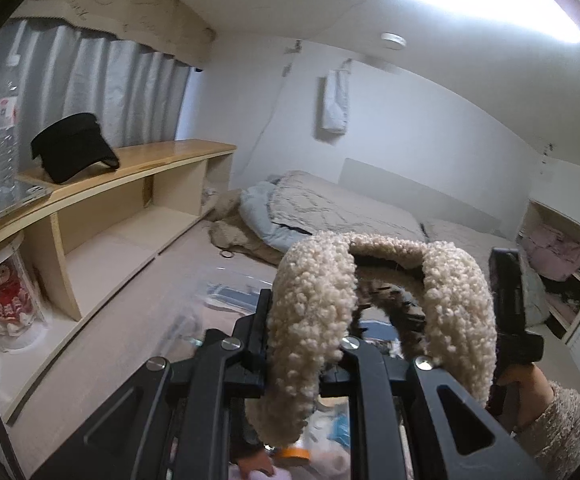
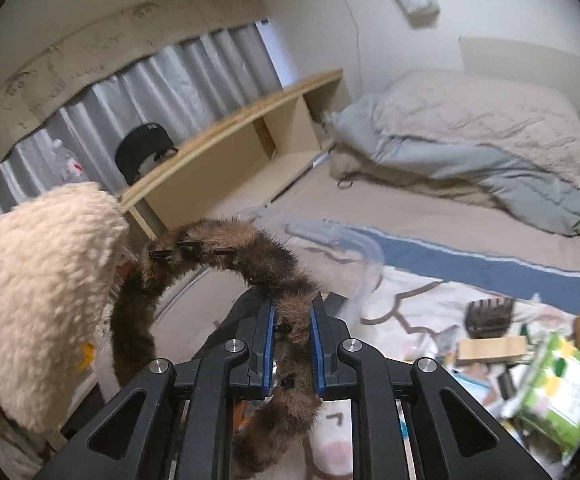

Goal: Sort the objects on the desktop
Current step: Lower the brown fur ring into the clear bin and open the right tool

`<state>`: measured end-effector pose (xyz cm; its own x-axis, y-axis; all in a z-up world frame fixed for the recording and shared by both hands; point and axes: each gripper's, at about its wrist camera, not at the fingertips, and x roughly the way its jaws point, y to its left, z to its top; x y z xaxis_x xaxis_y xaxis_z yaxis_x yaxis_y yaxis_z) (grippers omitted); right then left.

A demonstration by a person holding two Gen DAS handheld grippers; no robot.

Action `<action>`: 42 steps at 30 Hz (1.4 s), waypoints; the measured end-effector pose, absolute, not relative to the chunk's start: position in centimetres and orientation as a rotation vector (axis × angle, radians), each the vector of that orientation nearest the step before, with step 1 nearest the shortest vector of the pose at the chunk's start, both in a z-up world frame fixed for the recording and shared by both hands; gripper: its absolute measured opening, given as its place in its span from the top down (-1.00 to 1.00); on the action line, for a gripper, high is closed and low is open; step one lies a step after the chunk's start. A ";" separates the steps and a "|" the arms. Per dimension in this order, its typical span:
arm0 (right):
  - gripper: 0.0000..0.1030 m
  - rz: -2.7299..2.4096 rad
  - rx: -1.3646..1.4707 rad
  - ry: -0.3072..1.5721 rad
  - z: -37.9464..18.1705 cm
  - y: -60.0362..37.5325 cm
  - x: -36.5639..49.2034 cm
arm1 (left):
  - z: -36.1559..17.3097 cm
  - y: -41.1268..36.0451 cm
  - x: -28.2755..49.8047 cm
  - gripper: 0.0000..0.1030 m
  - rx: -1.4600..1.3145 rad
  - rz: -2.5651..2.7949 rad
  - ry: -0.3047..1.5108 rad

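— What do the handheld tools look like?
— Matte black plastic two-finger grippers [image 2: 292, 340] with silver round screws [image 2: 158, 366] and blue finger pads [image 2: 269, 344].
— And clothing?
— A cream fleecy sleeve [image 1: 561, 424].

Bed [image 2: 429, 216]: grey duvet [image 2: 529, 168], clutter. Shelf [image 1: 162, 156]: black cap [image 1: 74, 148].

Cream fleecy headband [image 1: 373, 300], mottled brown-and-black furry headband [image 2: 250, 264], black cap [image 1: 74, 149], grey pleated curtain [image 1: 90, 92].
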<state>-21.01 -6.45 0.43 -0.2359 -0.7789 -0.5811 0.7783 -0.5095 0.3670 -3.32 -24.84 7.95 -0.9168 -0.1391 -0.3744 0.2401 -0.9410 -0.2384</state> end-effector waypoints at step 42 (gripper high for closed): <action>-0.17 -2.028 1.466 0.111 -11.3 -25.4 -26.8 | 6.4 -32.6 -4.0 0.69 0.410 -2.802 0.533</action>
<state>-26.82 -25.36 -11.28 -0.1860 -0.4345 -0.8813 0.5285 -0.8004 0.2831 -4.00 -32.59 6.36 -0.9264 -0.1985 -0.3198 0.3022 -0.8989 -0.3173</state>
